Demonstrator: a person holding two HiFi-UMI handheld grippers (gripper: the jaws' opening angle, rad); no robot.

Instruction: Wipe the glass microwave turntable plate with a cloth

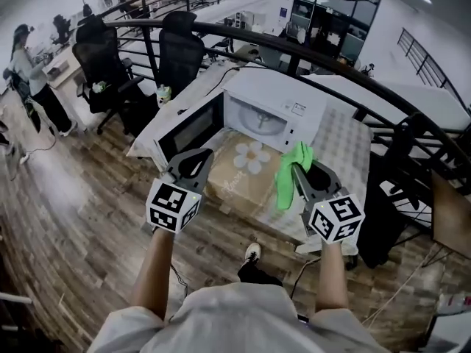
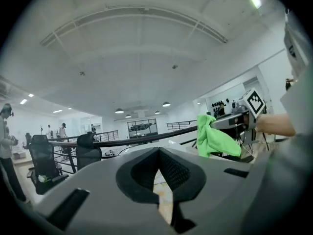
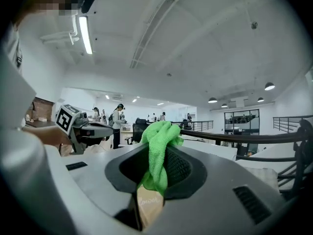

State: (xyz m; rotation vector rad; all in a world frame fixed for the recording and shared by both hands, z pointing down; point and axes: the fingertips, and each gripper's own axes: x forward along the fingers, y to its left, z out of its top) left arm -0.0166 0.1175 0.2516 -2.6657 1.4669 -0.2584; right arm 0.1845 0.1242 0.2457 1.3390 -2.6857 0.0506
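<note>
The glass turntable plate (image 1: pixel 260 122) lies inside the open white microwave (image 1: pixel 294 98) on the table, seen only in the head view. My right gripper (image 1: pixel 296 169) is shut on a green cloth (image 1: pixel 291 172), which bunches between its pads (image 3: pixel 183 168) and hangs down in front of the microwave. In the right gripper view the cloth (image 3: pixel 159 143) fills the jaws. My left gripper (image 1: pixel 208 154) hovers near the microwave door (image 1: pixel 188 127), shut and holding nothing; its pads (image 2: pixel 173 168) meet at the tips. Both grippers are held above the table's front edge, short of the plate.
A beige mat with a white flower (image 1: pixel 252 157) covers the table in front of the microwave. A black curved railing (image 1: pixel 353 63) runs behind the table. Office chairs (image 1: pixel 180 50) stand at the back left, and a person (image 1: pixel 28 72) stands at a desk far left.
</note>
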